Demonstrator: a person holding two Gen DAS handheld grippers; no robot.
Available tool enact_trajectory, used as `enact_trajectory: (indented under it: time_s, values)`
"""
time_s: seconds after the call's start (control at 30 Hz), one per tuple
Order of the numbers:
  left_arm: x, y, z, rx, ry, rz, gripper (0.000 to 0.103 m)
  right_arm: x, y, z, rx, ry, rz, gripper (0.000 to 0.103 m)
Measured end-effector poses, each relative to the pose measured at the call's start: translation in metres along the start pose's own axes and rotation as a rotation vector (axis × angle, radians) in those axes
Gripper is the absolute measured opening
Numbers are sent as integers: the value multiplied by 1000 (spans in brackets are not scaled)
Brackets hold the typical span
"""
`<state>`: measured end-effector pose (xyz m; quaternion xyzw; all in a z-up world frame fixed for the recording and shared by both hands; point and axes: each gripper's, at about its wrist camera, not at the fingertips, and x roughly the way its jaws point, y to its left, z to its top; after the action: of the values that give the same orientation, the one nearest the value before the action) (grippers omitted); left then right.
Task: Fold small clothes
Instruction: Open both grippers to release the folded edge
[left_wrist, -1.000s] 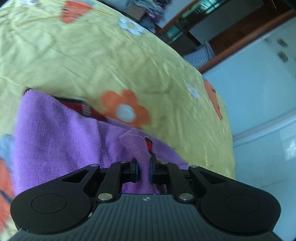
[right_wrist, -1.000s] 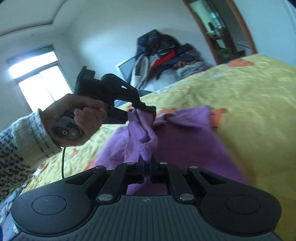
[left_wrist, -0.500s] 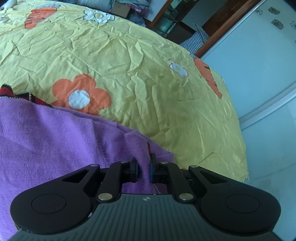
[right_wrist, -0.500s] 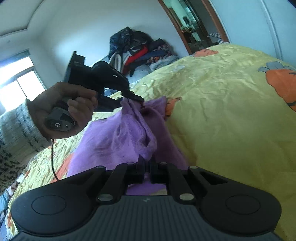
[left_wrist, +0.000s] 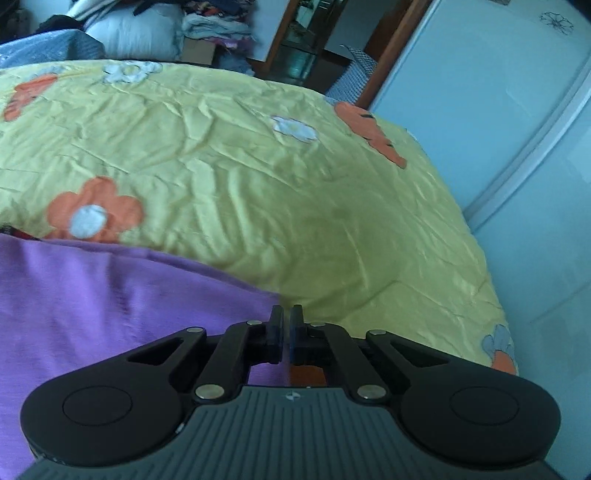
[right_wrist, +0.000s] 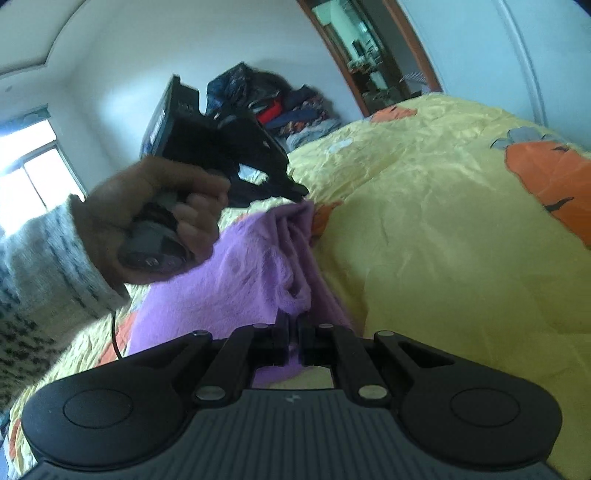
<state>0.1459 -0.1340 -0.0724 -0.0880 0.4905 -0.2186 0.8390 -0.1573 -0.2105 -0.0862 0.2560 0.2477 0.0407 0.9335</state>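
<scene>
Left gripper in the left wrist view: jaws pressed nearly together, only a thin slit between them, pinched on the near right corner of the purple knit garment. Garment now lies mostly flat on the yellow flowered bedspread, filling the lower left of the view, its far edge just short of the orange flower print; a red and dark trim peeks out at the garment's far left edge. A second ago that corner stood up as a raised flap between the fingers, now it is pulled low and taut against the bedspread, so the cloth looks to be getting drawn out and laid down. Frame is blurred, motion ongoing. Right wrist view: right gripper jaws also nearly closed, clamped on a bunched edge of the garment, which rises away from it as a ridge of folds to the left gripper, held by the person's hand with a speckled knit sleeve. Compared with earlier, the left gripper sits closer and lower to the garment. Judgement: both corners gripped, spreading or first fold in progress, no finished fold yet; bunched middle may need smoothing.
</scene>
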Motion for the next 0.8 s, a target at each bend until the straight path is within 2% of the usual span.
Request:
enact_trajectory:
  time_s: [0.1, 0.2, 0.23, 0.27, 0.3, 0.33, 0.37, 0.4, 0.47, 0.53, 0.6, 0.67, 0.73, 0.8]
  values:
    - [8, -4, 0, 0, 7, -15, 0, 0, -1, 3, -11, 8, -28, 3]
    - [14, 1, 6, -28, 16, -66, 1, 10, -9, -1, 36, 85, -41, 4]
    - [12, 6, 11, -54, 6, -85, 1, 12, -8, 0, 24, 104, -33, 8]
    - [5, 13, 16, -93, -12, -102, 7, 13, -6, 3, 8, 112, -44, 21]
    - [-4, 20, 21, -122, -31, -128, 14, 12, -4, 6, -1, 116, -50, 29]
    - [-17, 28, 27, -146, -56, -152, 34, 9, -5, 11, 1, 109, -22, 52]
    - [-32, 36, 33, -160, -85, -163, 60, 7, -4, 17, -2, 94, -2, 93]
    - [-49, 43, 35, -159, -115, -156, 80, 5, -3, 23, -17, 67, 10, 103]
    - [-89, 57, 34, -116, -194, -127, 93, 7, -1, 40, -83, 10, 78, 103]
    - [-124, 71, 23, -56, -232, -75, 99, 25, -3, 64, -73, 30, 152, 103]
    - [-148, 87, 4, -28, -243, -9, 102, 57, -8, 85, -43, 78, 241, 89]
    - [-162, 105, -22, -16, -233, 65, 102, 96, -13, 100, -16, 157, 255, 53]
    - [-166, 122, -47, -23, -205, 129, 102, 126, -19, 104, 20, 222, 271, 40]
    - [-166, 139, -73, -60, -172, 170, 102, 144, -20, 103, 24, 269, 285, 37]
